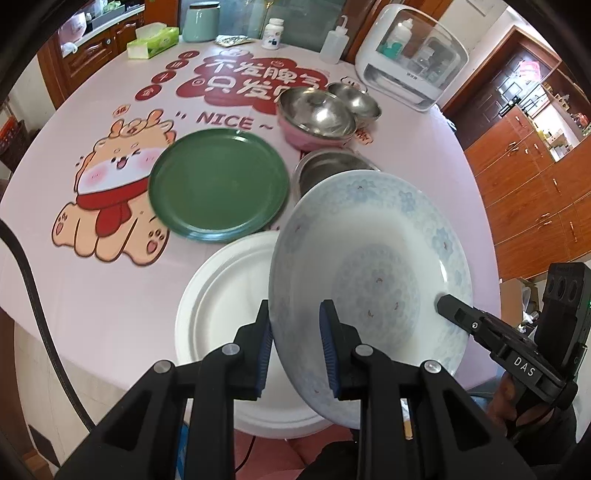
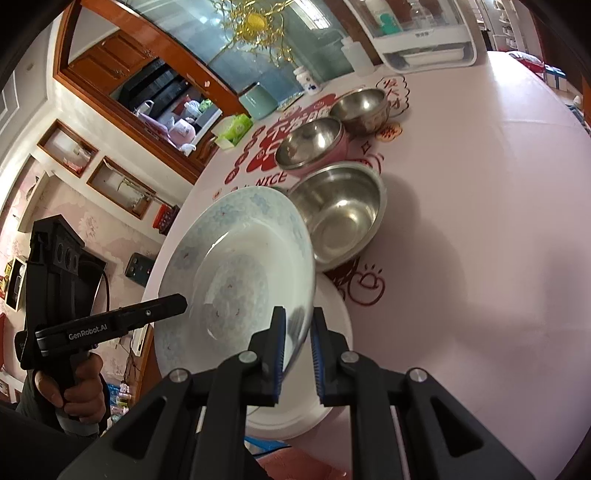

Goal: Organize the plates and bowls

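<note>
A blue-patterned white plate (image 1: 373,273) is held tilted above a plain white plate (image 1: 225,306) at the table's near edge. My left gripper (image 1: 295,347) is shut on the patterned plate's left rim. My right gripper (image 2: 297,350) is shut on its opposite rim (image 2: 258,254). A green plate (image 1: 218,184) lies flat beyond. A steel bowl (image 2: 343,214) stands beside the held plate. A pink bowl with steel inside (image 2: 314,147) and a small steel bowl (image 2: 360,105) stand farther back.
The round table has a pink cartoon cloth (image 1: 110,184). At its far edge stand a tissue box (image 1: 153,42), a teal canister (image 1: 201,22), a pill bottle (image 1: 273,35), a squeeze bottle (image 1: 334,42) and a white appliance (image 1: 410,59). Wooden cabinets (image 1: 535,184) are on the right.
</note>
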`<state>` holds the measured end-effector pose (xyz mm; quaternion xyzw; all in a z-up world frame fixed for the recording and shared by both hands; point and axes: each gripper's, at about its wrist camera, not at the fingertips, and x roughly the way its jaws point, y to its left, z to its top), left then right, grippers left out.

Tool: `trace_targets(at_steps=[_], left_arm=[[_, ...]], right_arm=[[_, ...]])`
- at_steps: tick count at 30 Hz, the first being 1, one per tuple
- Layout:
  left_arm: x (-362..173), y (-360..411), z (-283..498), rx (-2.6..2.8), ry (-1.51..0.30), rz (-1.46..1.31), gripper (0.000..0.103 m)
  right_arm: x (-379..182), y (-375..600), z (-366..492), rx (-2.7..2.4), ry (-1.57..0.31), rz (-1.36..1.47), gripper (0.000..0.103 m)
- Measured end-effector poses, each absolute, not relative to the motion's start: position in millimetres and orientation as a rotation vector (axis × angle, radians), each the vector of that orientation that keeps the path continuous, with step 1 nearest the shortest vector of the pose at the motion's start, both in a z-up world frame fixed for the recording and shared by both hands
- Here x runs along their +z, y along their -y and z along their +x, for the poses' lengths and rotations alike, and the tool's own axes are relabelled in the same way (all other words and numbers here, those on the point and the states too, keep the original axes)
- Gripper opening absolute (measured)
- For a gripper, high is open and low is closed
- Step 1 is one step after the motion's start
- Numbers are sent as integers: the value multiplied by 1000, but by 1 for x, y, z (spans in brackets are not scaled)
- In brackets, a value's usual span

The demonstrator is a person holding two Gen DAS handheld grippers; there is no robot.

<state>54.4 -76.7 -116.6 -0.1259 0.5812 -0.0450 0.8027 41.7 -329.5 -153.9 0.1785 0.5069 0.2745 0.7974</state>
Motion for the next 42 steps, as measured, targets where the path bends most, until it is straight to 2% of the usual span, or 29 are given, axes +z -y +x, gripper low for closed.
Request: trace_targets(at_steps=[21, 42], left_arm=[[-172, 42, 33, -97, -1379, -264, 23], [-217, 41, 60, -79, -1467, -239, 23]], right_arm=[[-194, 292, 21, 543, -1239, 347, 13], [-228, 276, 31, 500, -1335, 314, 13]])
